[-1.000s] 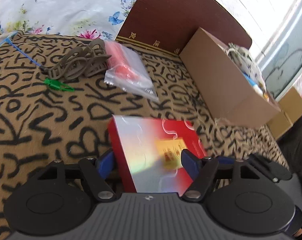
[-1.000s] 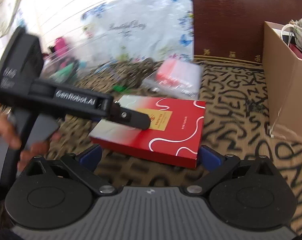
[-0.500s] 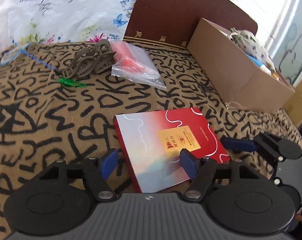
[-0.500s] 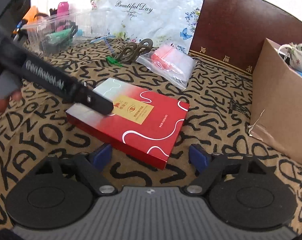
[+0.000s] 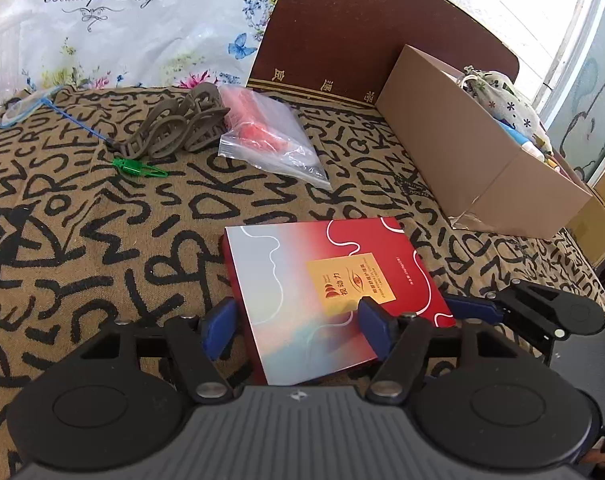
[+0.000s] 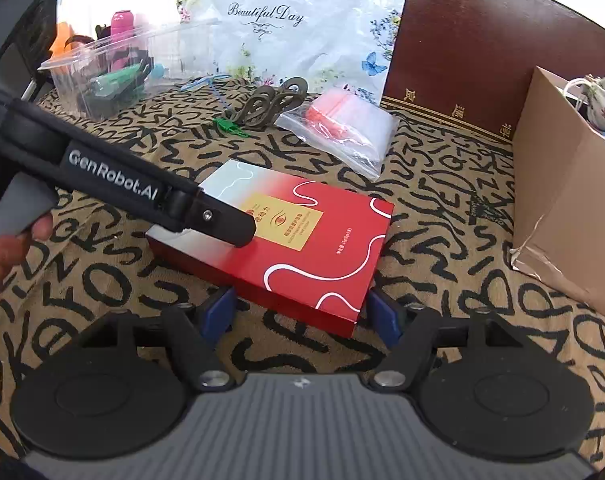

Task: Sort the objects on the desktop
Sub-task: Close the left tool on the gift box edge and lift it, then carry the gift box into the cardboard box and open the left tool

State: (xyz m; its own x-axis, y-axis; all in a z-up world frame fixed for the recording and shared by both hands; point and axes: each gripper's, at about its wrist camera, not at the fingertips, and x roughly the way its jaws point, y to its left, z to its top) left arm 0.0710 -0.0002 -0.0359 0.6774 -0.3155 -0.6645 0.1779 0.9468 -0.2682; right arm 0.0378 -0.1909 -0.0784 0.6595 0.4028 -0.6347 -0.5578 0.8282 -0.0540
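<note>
Red-and-silver, the flat rectangular gift box point(image 6: 286, 240) lies on the letter-patterned brown cloth point(image 6: 442, 216) covering the worktop. The right gripper point(image 6: 302, 314) straddles the box's near corner, jaws closing, pads not yet pressing. The left gripper point(image 5: 298, 326) hovers over the box's silver end, jaws apart. Beyond the box lies a clear zip bag of red pieces point(image 6: 342, 124); right of the box stands an open cardboard carton point(image 6: 562, 200).

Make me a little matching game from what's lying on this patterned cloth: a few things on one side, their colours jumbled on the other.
Things:
1. flat gift box
2. hair claw clips
3. small clip
4. cardboard box

Colours:
A. green
B. plain brown
C. red fading to silver
D. grey-brown

Pairs: 1-C, 2-D, 3-A, 4-B
</note>
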